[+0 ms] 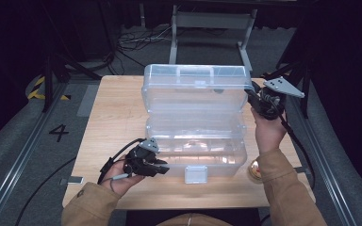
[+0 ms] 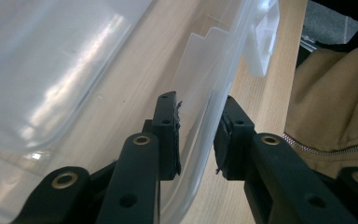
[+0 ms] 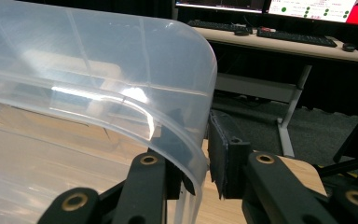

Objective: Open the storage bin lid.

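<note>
Right gripper (image 1: 259,100) pinches the clear plastic box's raised lid (image 1: 194,87) at 3 o'clock; left gripper (image 1: 158,168) straddles the base wall (image 2: 200,154), unclamped. Lose either grip, lid slams.

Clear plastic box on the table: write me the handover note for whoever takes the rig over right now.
Left hand-held gripper: jaws straddle the front wall of the clear plastic box near its left corner; whether the pads press yet is unclear.
Right hand-held gripper: clamped on the right edge of the lid.
Box sits mid-table, lid raised upright, white latch hanging free at the front. A small round object lies right of the box.
Done: lid opened. Left: probably steadying the base, then loading or closing.
</note>
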Action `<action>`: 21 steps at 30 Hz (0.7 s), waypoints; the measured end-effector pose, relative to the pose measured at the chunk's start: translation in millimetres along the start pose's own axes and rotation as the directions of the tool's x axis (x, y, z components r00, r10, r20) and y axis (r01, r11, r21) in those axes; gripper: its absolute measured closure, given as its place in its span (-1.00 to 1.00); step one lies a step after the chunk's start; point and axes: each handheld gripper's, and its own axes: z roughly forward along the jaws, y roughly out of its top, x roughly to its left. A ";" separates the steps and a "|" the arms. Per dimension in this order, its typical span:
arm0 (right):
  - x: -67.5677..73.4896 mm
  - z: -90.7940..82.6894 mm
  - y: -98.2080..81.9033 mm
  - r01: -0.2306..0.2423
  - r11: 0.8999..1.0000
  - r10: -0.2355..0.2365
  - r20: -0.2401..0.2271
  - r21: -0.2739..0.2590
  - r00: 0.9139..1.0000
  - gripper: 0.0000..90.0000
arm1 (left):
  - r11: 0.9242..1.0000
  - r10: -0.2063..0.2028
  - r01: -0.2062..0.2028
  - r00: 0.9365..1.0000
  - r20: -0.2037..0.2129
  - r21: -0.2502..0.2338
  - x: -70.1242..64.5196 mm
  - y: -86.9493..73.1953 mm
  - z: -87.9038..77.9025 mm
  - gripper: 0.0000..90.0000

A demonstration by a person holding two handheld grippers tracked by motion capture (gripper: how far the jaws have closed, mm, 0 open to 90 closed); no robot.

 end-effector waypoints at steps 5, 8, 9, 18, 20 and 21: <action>-0.3 4.4 0.6 -0.007 1.000 0.007 0.010 0.007 1.000 0.72 | 1.000 0.008 -0.008 1.000 -0.003 -0.014 -0.1 -1.2 0.3 0.64; -0.8 7.4 3.4 -0.014 1.000 0.013 0.013 0.021 1.000 0.72 | 1.000 0.008 -0.008 1.000 -0.001 -0.012 0.1 -1.4 0.1 0.64; -1.1 7.9 4.2 -0.013 1.000 0.013 0.012 0.028 1.000 0.72 | 1.000 0.007 -0.007 1.000 0.000 -0.016 0.2 -1.7 0.0 0.64; -3.3 17.4 11.5 -0.034 0.997 0.032 0.020 0.070 0.999 0.74 | 0.999 -0.008 0.008 1.000 0.008 -0.031 0.3 -3.1 -0.1 0.63; -4.4 19.4 11.9 -0.039 0.997 0.038 0.019 0.069 0.999 0.75 | 0.999 -0.001 0.002 1.000 0.003 -0.034 0.3 -3.0 0.0 0.63; -4.3 20.4 12.2 -0.023 0.998 0.022 0.025 0.065 0.999 0.77 | 0.999 0.013 -0.013 1.000 -0.007 -0.037 -0.2 -3.5 0.1 0.63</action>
